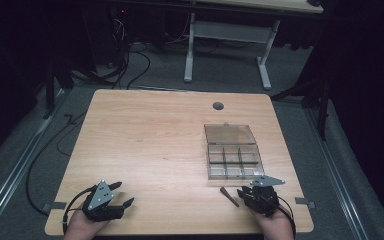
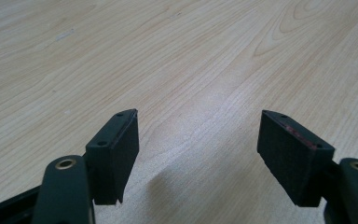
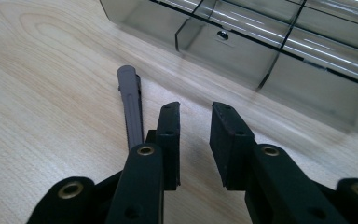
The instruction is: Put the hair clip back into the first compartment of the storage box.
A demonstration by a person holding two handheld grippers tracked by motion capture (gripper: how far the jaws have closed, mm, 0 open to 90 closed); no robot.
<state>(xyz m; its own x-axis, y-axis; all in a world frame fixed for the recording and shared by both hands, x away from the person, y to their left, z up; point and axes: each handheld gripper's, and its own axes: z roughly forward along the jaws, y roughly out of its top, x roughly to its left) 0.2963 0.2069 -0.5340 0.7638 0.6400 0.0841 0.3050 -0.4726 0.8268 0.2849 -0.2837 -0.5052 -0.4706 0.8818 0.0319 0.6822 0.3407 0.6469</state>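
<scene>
Smoky plastic compartment box (image 3: 279,51) sits just ahead; my right gripper (image 3: 196,140) (jaws narrowly parted, empty) could nudge the grey rod (image 3: 131,109) beside it; left gripper (image 2: 198,154) gapes wide.

Wide open light wooden table (image 1: 150,145) across the left and middle, plenty of passing room. On the right, the smoky clear plastic compartment box (image 1: 232,152) blocks the way, with a dark grey ribbed stick (image 3: 131,109) lying just before it.
</scene>
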